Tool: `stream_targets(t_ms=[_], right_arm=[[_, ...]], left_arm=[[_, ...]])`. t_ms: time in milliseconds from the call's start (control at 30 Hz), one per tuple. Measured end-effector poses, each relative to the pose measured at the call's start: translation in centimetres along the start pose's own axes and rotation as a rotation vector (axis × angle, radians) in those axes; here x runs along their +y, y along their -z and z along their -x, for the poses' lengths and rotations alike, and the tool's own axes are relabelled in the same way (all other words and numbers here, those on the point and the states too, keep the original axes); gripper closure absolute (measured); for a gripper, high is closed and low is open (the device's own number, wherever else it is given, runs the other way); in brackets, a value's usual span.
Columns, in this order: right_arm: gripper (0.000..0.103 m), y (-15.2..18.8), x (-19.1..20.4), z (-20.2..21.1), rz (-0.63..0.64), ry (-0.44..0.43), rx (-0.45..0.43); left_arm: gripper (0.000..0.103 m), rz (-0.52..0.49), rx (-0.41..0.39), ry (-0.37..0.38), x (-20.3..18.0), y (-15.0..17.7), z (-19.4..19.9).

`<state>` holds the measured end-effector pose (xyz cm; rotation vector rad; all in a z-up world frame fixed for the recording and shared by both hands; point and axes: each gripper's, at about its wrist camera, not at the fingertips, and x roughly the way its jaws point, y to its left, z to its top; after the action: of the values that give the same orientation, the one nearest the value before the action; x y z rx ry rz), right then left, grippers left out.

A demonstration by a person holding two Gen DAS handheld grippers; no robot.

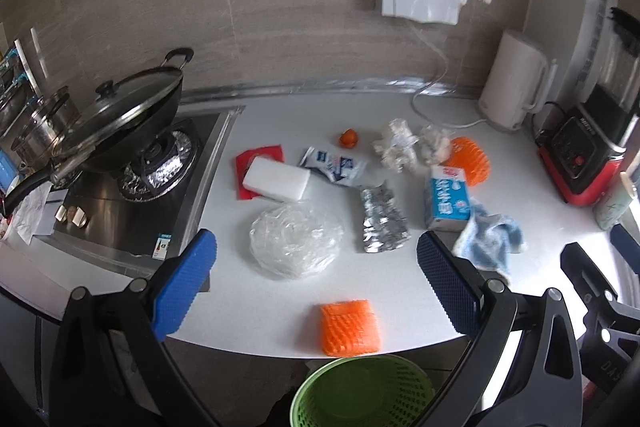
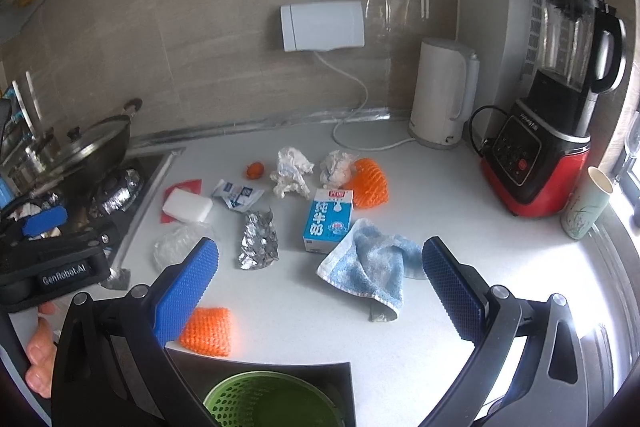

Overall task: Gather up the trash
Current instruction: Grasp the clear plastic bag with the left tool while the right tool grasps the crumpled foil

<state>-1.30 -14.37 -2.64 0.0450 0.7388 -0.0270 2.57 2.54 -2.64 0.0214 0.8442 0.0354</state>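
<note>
Your left gripper (image 1: 316,269) hangs above the front of the white countertop (image 1: 400,291) with its blue-padded jaws spread wide and nothing between them; your right gripper (image 2: 320,277) is just as wide and just as empty. Below the counter's front edge stands the round green mesh waste basket (image 1: 362,393).

The trash lies scattered across the counter:
- a flat orange foam-net sleeve (image 1: 350,327) near the front edge, just above the basket
- a crumpled clear plastic bag (image 1: 296,245) left of centre, beside a creased sheet of silver foil (image 1: 382,219)
- a white foam block (image 1: 278,179) resting on a red wrapper (image 1: 256,163)
- a torn blue-and-white sachet (image 1: 334,165) and a small orange peel scrap (image 1: 348,139) behind it
- two wads of crumpled white tissue (image 1: 412,147) further back, touching a second, domed orange foam net (image 1: 468,159)
- a blue-and-white milk carton (image 1: 446,203) lying flat, its lower corner against a rumpled light-blue towel (image 2: 370,267) — that towel sits between your right gripper's pads.

A lidded black wok (image 1: 128,123) sits on the stove to your left; a white electric kettle (image 2: 444,93) and a red-and-black blender (image 2: 552,115) stand at the back right.
</note>
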Motion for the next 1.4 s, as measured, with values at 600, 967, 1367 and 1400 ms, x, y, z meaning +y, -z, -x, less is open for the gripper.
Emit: stream_targets(t_ms=[600,967,1367,1400], right_arm=[[0.002,1.1,3.0,-11.7,-0.022,0.008,0.127],[0.002,3.2,2.9,-16.3,-0.082,0.036,0.207],[0.002,3.5,2.6,-17.6,-0.072,0.061,0.237],[0.002,3.4,2.8,-17.7,-0.071,0.058,0.237]], left_arm=[[0.006,-0.041,0.137,0.045,4.6,-0.5,-14.0],[0.006,-0.129,0.187,0.117,5.3,0.3,-18.5],[0.04,-0.217,0.274,0.159,1.0,2.1,-23.1],[0.045,-0.217,0.284,0.167,1.1,2.2,-23.3]])
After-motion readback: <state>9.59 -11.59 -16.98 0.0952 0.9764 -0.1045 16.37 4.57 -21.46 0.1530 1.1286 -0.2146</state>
